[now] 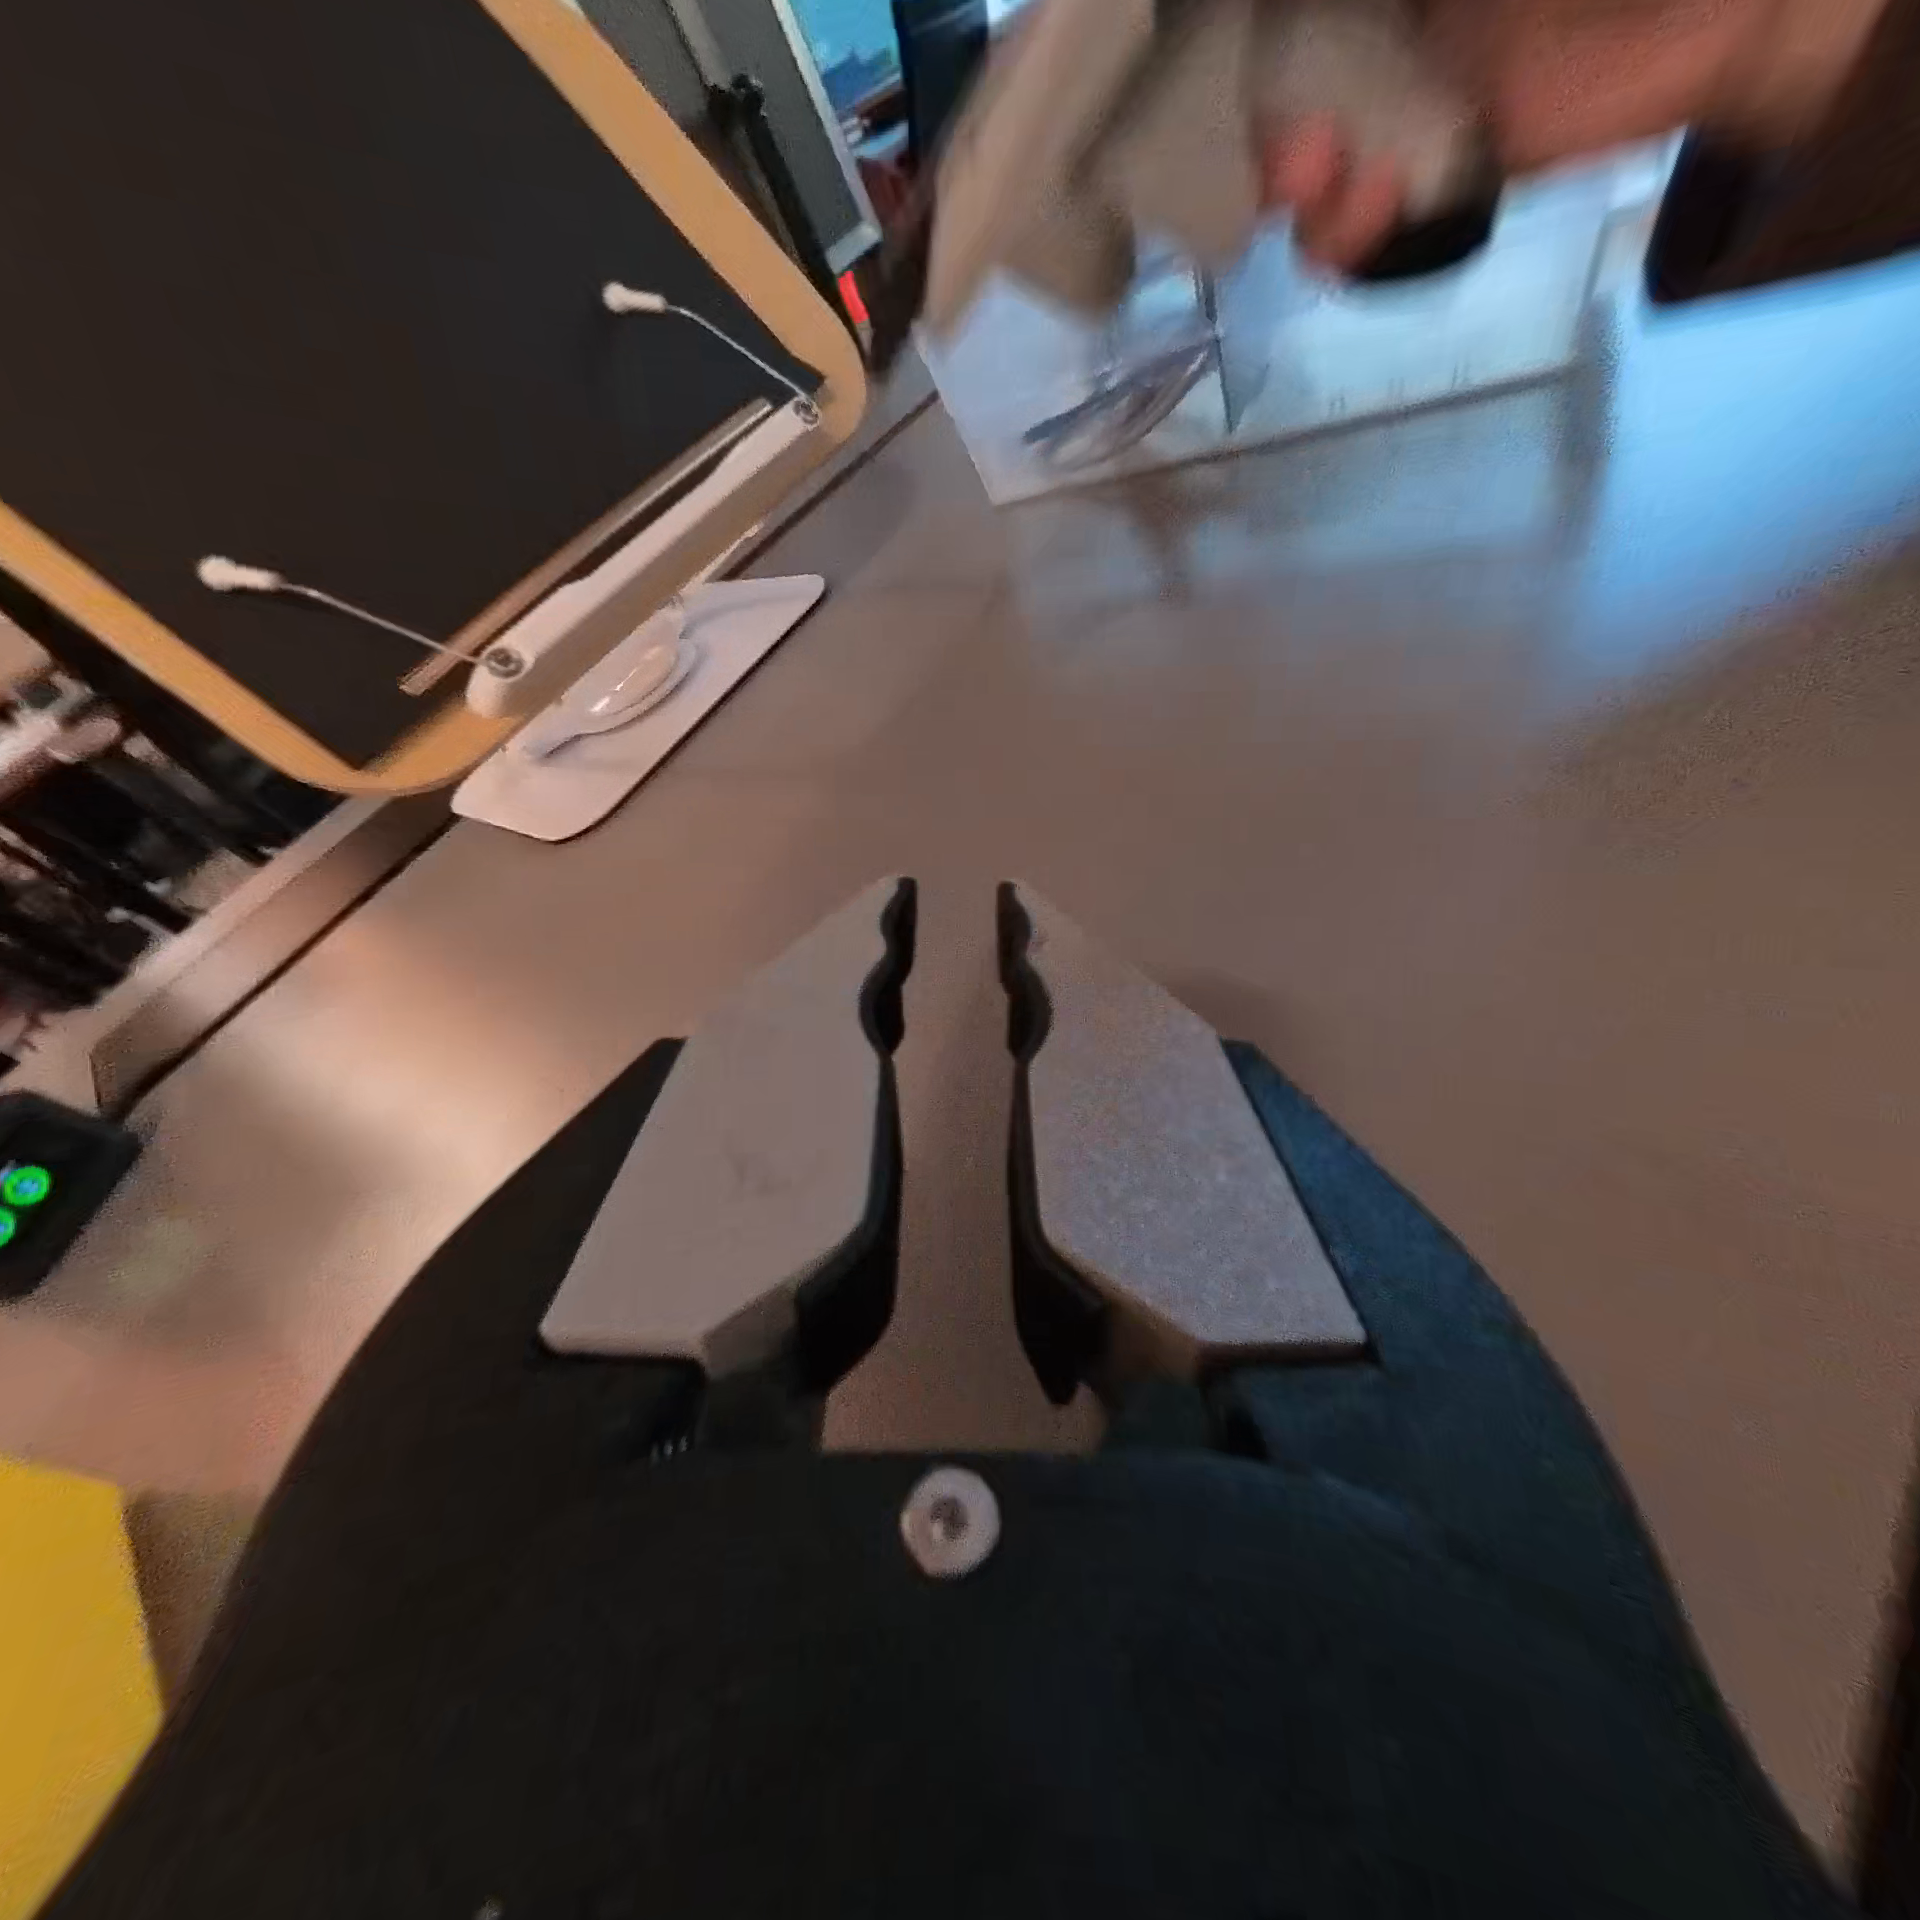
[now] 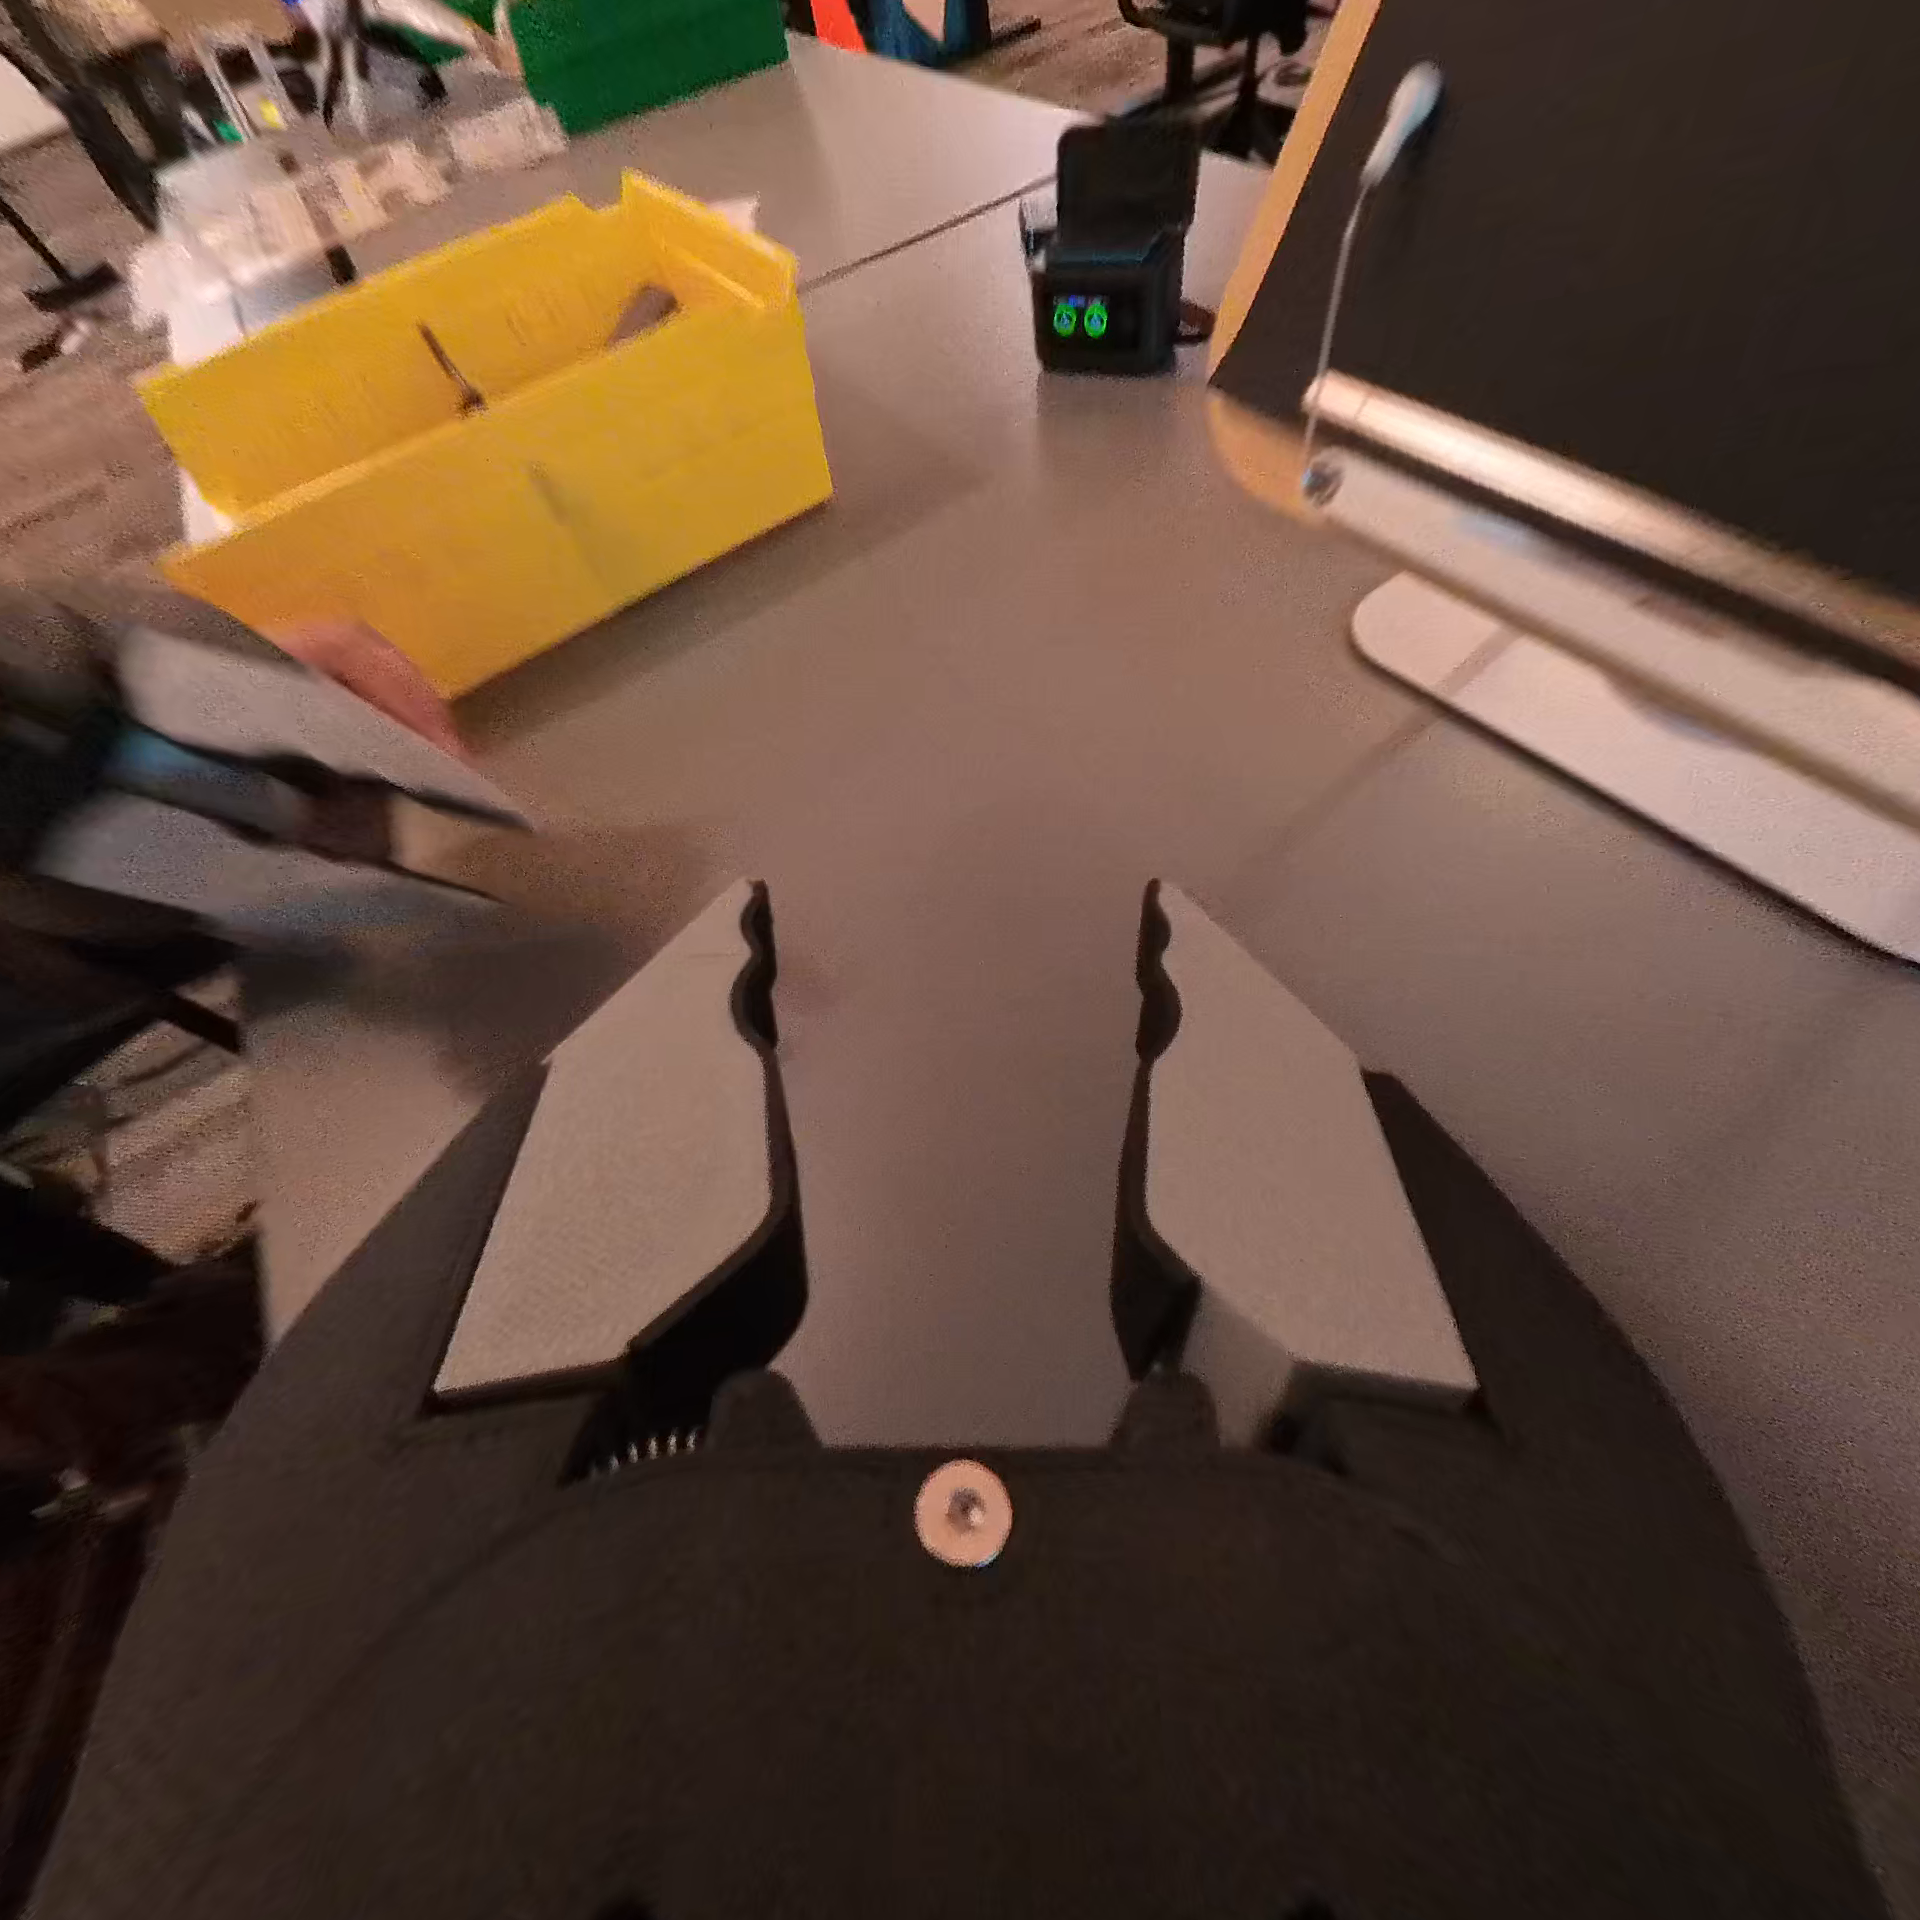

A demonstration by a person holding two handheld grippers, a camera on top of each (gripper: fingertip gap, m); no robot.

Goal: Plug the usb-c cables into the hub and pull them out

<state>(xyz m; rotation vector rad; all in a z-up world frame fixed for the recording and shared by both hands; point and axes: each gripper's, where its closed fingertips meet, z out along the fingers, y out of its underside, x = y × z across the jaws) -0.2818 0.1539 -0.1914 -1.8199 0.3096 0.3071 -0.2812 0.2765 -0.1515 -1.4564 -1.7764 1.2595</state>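
Note:
A dark panel with a tan rim (image 1: 312, 312) stands on the grey table (image 1: 1247, 935). Two white cable plugs (image 1: 634, 299) (image 1: 223, 571) lie against it, and thin cables run from them to a white bar (image 1: 623, 582) along its lower edge. The right wrist view shows one plug (image 2: 1408, 114) and the bar (image 2: 1507, 457). My left gripper (image 1: 956, 904) is empty, its jaws a narrow gap apart, above bare table. My right gripper (image 2: 956, 914) is open wide and empty. Each gripper shows blurred in the other's view: the right one (image 1: 1195, 208), the left one (image 2: 312, 748).
A white stand base (image 2: 1662, 748) sits under the panel. A yellow bin (image 2: 499, 468) stands at the far left and a green bin (image 2: 644, 52) behind it. A black box with green lights (image 2: 1107, 301) stands beside the panel, also in the left wrist view (image 1: 42, 1195). From my right tips it is roughly 15 cm to the white bar (image 1: 623, 582); from my left, 25 cm. It turns up in the right wrist view (image 2: 1496, 577) as well. The plug (image 2: 1408, 114) is about 20 cm from my right fingertips. It turns up in the left wrist view (image 1: 254, 569) as well.

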